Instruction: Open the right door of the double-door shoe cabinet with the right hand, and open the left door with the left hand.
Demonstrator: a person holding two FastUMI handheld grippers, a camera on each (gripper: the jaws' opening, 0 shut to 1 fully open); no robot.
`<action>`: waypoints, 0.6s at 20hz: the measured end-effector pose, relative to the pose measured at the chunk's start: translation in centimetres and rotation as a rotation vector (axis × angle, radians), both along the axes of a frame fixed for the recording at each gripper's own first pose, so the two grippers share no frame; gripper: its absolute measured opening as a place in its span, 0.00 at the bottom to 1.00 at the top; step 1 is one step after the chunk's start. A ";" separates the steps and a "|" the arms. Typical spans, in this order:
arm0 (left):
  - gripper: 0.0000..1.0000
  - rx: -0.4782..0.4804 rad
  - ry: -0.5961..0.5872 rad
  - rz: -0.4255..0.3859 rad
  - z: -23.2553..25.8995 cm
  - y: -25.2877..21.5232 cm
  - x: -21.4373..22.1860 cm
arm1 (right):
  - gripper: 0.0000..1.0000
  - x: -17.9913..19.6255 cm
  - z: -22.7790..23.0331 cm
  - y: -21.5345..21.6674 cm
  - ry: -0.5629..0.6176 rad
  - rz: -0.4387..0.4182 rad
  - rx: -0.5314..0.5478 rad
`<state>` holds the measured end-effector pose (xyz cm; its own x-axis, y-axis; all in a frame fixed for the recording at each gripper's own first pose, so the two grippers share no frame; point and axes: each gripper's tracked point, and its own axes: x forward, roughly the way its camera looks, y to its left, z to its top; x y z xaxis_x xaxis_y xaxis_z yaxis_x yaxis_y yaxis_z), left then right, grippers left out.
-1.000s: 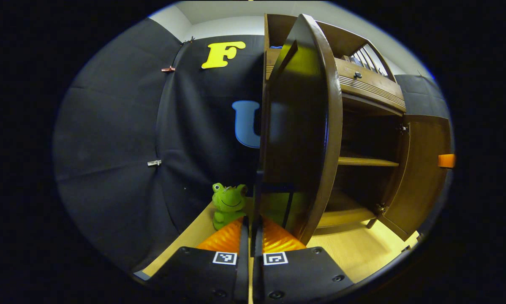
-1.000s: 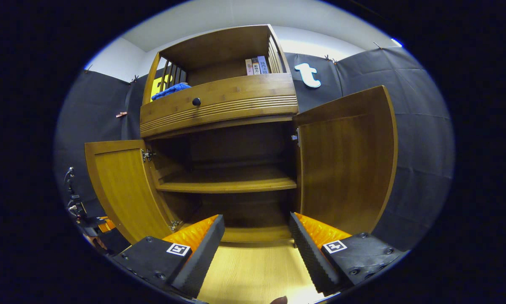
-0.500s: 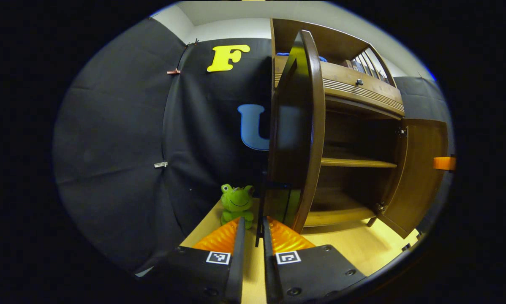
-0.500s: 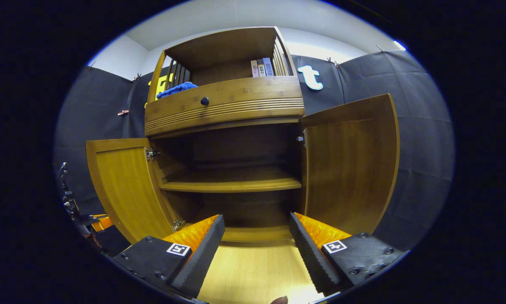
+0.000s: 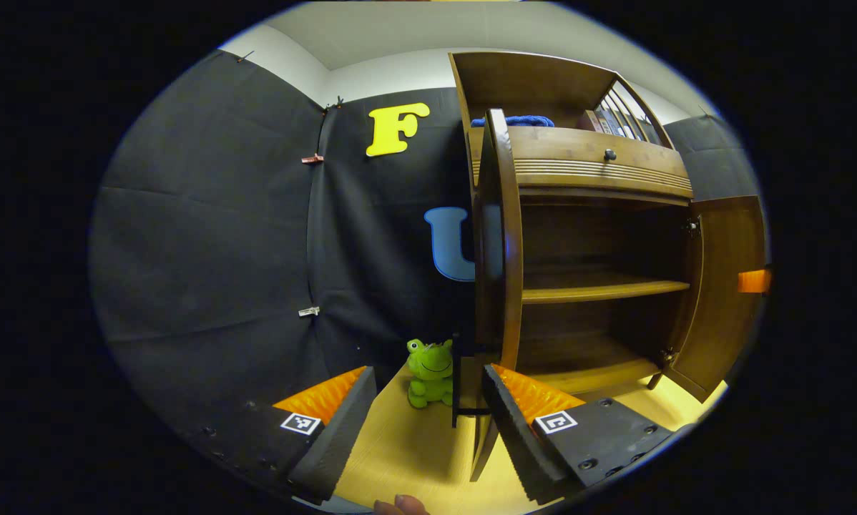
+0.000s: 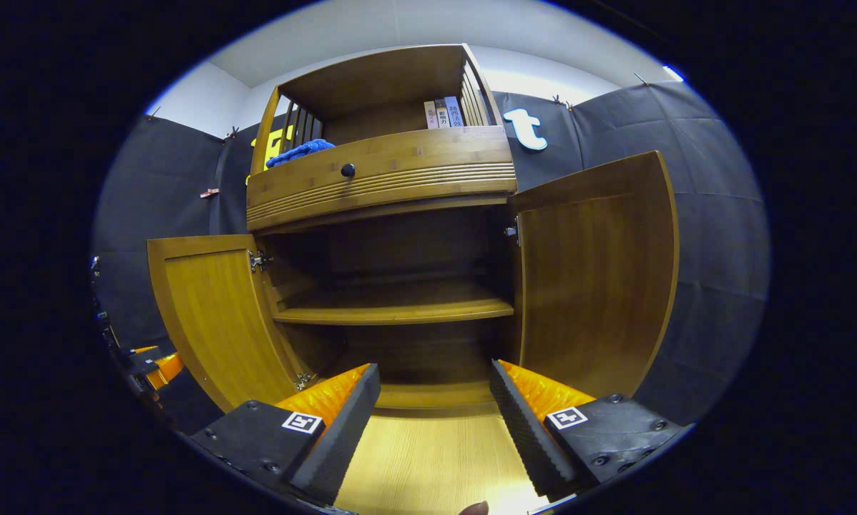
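Both doors of the brown wooden double-door shoe cabinet (image 6: 378,179) are seen swung open; left gripper (image 5: 428,429) is spread wide beside the left door (image 5: 498,236); right gripper (image 6: 434,422) is held wide before the shelves, clear of the right door (image 6: 593,279).

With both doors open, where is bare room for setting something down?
The wooden middle shelf and the cabinet floor below it look bare. It is tighter beside the open left door, where a green frog toy sits.

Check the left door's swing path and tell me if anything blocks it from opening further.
A green frog toy sits on the floor just outside the left door, beside its lower edge, on the side the door swings toward. The left gripper is open around the door's bottom edge. Nothing else visible stands in the way.
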<state>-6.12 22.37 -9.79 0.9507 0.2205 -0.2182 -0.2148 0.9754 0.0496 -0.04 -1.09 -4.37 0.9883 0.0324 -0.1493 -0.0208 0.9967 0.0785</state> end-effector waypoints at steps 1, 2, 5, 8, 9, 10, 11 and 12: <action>0.93 -0.005 -0.004 0.006 0.4 -0.2 -0.2 | 0.98 0.0 0.0 -0.2 -0.001 0.005 -0.001; 0.93 -0.017 -0.012 -0.001 0.7 -1.2 -0.4 | 0.98 0.1 0.1 -0.4 -0.004 0.009 -0.001; 0.95 -0.037 -0.024 -0.026 1.6 -3.9 0.0 | 0.98 0.4 0.2 -1.5 -0.006 0.017 0.011; 0.93 -0.025 -0.045 -0.073 2.9 -8.1 0.7 | 0.98 0.7 0.5 -2.5 -0.009 0.023 0.021; 0.92 -0.024 -0.050 -0.090 3.3 -9.4 1.0 | 0.98 0.8 0.5 -3.0 -0.011 0.024 0.021; 0.95 -0.030 -0.055 -0.109 3.6 -10.9 1.4 | 1.00 0.9 0.6 -3.3 -0.012 0.026 0.023; 0.97 -0.039 -0.062 -0.127 4.0 -12.2 1.9 | 0.98 1.0 0.7 -3.7 -0.015 0.028 0.025; 0.95 -0.045 -0.070 -0.142 4.4 -13.5 2.2 | 0.98 0.9 0.8 -4.0 -0.017 0.029 0.025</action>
